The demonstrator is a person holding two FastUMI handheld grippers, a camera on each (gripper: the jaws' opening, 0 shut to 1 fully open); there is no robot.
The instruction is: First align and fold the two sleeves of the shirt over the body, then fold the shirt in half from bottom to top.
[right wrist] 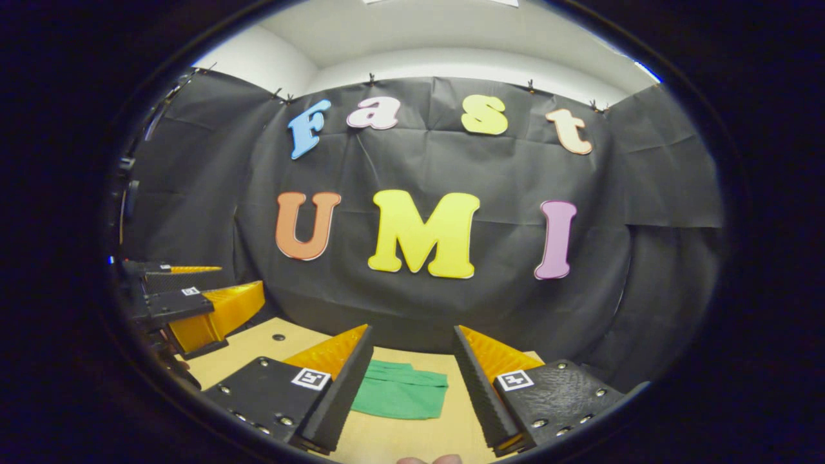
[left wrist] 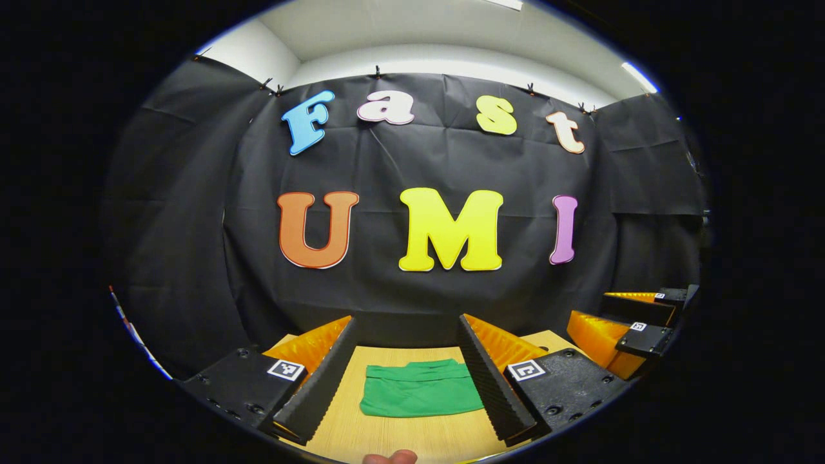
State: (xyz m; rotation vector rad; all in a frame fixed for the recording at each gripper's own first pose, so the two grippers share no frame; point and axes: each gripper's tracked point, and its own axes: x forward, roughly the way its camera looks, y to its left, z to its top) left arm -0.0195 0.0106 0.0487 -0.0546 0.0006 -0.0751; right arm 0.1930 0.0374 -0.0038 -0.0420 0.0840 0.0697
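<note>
The table point(left wrist: 387, 438) is a pale wood top that runs back to the black cloth wall point(left wrist: 419, 290), and its far edge meets that wall just behind the shirt point(left wrist: 420, 388). In the left gripper view the left gripper point(left wrist: 409, 380) hangs above the table with its jaws wide apart, holding nothing, and bare wood shows on both sides of the shirt between the fingers. The right gripper point(left wrist: 635, 332) sits off to the side there, near the table's right edge, well apart from the shirt; whether its jaws are apart cannot be told from that angle. In the right gripper view the right gripper point(right wrist: 412, 380) is also spread open and empty above the table point(right wrist: 393, 438), with the left gripper point(right wrist: 193, 303) near the left edge. The shirt point(right wrist: 401, 390) is green, lying flat on the table near its far edge as a compact, roughly rectangular folded bundle, with layered cloth edges showing along its top. Neither gripper touches it. A fingertip point(left wrist: 390, 457) shows at the bottom of the left gripper view.
</note>
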